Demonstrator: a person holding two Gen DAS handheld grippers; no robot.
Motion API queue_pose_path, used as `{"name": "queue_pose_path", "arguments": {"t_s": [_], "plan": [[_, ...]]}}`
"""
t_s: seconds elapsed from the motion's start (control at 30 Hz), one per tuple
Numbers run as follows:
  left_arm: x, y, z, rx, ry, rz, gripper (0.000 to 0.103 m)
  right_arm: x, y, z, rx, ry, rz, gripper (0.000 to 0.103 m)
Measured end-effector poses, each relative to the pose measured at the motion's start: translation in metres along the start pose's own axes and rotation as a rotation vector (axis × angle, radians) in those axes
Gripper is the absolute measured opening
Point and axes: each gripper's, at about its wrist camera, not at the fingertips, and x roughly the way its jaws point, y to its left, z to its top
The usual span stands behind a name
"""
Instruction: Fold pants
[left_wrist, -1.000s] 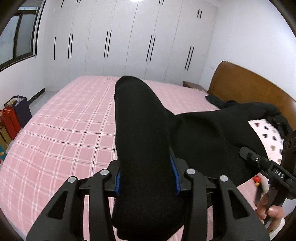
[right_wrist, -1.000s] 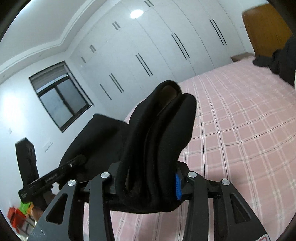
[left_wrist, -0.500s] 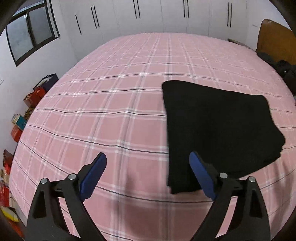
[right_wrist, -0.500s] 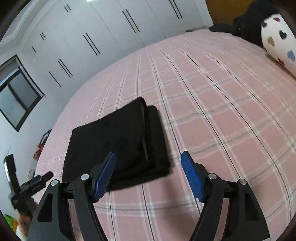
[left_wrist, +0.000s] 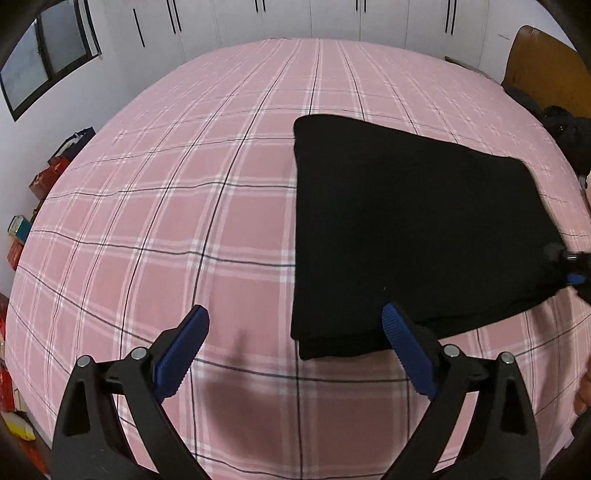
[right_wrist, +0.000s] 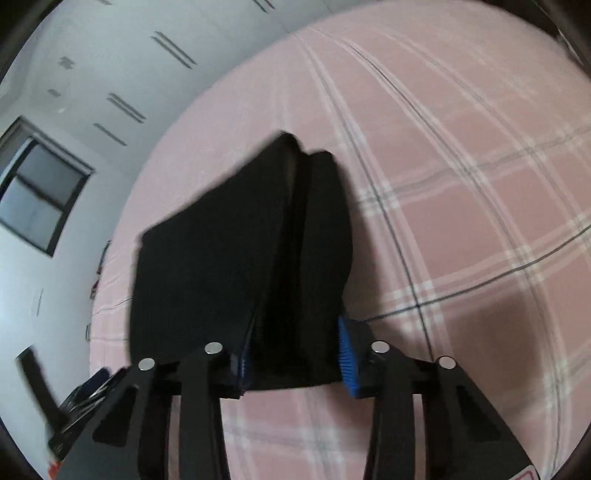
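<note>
Black folded pants (left_wrist: 413, 229) lie lengthwise away across the bed (left_wrist: 184, 221); right gripper (right_wrist: 295, 350), just closing, clamps their near end, left gripper (left_wrist: 295, 332) spread empty beside them.

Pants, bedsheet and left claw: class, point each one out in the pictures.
Pants (left_wrist: 406, 221), left wrist view, middle of the folded black cloth.
Bedsheet (left_wrist: 184, 203), left wrist view, bare pink plaid.
Left claw (left_wrist: 295, 332), left wrist view, midway between its open blue tips.

Pants: folded black fabric pants (left_wrist: 413, 229), plain, unpatterned.
Bedsheet: pink cotton bedsheet (left_wrist: 184, 221), plaid of white bands and thin dark lines.
Gripper pads: ridged blue pads (left_wrist: 184, 350) on black frames.
Wardrobe: white panelled wardrobe doors (left_wrist: 288, 18), black bar handles.
Headboard: brown wooden headboard (left_wrist: 546, 70).
</note>
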Motion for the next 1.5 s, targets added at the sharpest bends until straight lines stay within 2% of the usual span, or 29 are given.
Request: {"name": "queue_pose_path", "arguments": {"t_s": [0.07,0.13,0.2,0.23,0.37,0.43,0.67,0.73,0.8,0.87,0.97,1.07,1.1,1.17,1.23,1.5], "plan": [[0.001,0.002,-0.004,-0.005,0.006,-0.016,0.093,0.0,0.0,-0.011,-0.029,-0.01,-0.041,0.035],[0.007,0.003,-0.006,-0.012,0.028,-0.023,0.093,0.024,-0.018,-0.02,-0.017,0.048,-0.097,0.046],[0.009,0.001,-0.01,-0.012,0.06,-0.023,0.093,0.013,-0.029,-0.022,0.08,0.013,-0.037,0.048],[0.007,0.0,-0.012,-0.005,0.066,-0.024,0.093,-0.001,-0.028,-0.024,0.109,-0.014,-0.034,0.051],[-0.007,-0.002,-0.023,0.032,0.043,-0.003,0.093,-0.045,-0.006,-0.045,0.012,-0.124,-0.12,0.051],[-0.014,-0.004,-0.026,0.039,0.035,0.006,0.093,-0.062,0.002,-0.063,-0.031,-0.148,-0.187,0.058],[-0.046,-0.007,-0.043,0.043,0.001,0.005,0.093,-0.098,0.017,-0.117,-0.114,-0.188,-0.34,0.07],[-0.058,-0.008,-0.052,0.057,-0.021,0.017,0.093,-0.105,0.022,-0.13,-0.161,-0.223,-0.384,0.077],[-0.068,-0.008,-0.069,0.082,-0.039,0.032,0.095,-0.114,0.03,-0.151,-0.216,-0.257,-0.424,0.079],[-0.072,-0.007,-0.089,0.101,-0.049,0.037,0.098,-0.118,0.034,-0.177,-0.253,-0.271,-0.442,0.086],[-0.071,-0.004,-0.117,0.113,-0.049,0.051,0.098,-0.11,0.033,-0.192,-0.237,-0.195,-0.439,0.086],[-0.063,0.0,-0.143,0.085,-0.021,0.061,0.098,-0.107,0.032,-0.196,-0.235,-0.167,-0.451,0.086],[-0.064,0.005,-0.145,0.033,0.0,0.044,0.098,-0.105,0.03,-0.196,-0.229,-0.157,-0.457,0.086],[-0.077,0.01,-0.143,-0.016,-0.066,0.003,0.098,-0.105,0.028,-0.197,-0.217,-0.154,-0.465,0.086],[-0.078,0.011,-0.143,-0.036,-0.077,0.025,0.098,-0.107,0.028,-0.197,-0.216,-0.159,-0.466,0.086],[-0.074,0.014,-0.144,-0.049,-0.047,-0.004,0.098,-0.101,0.035,-0.196,-0.239,-0.147,-0.46,0.086]]}}
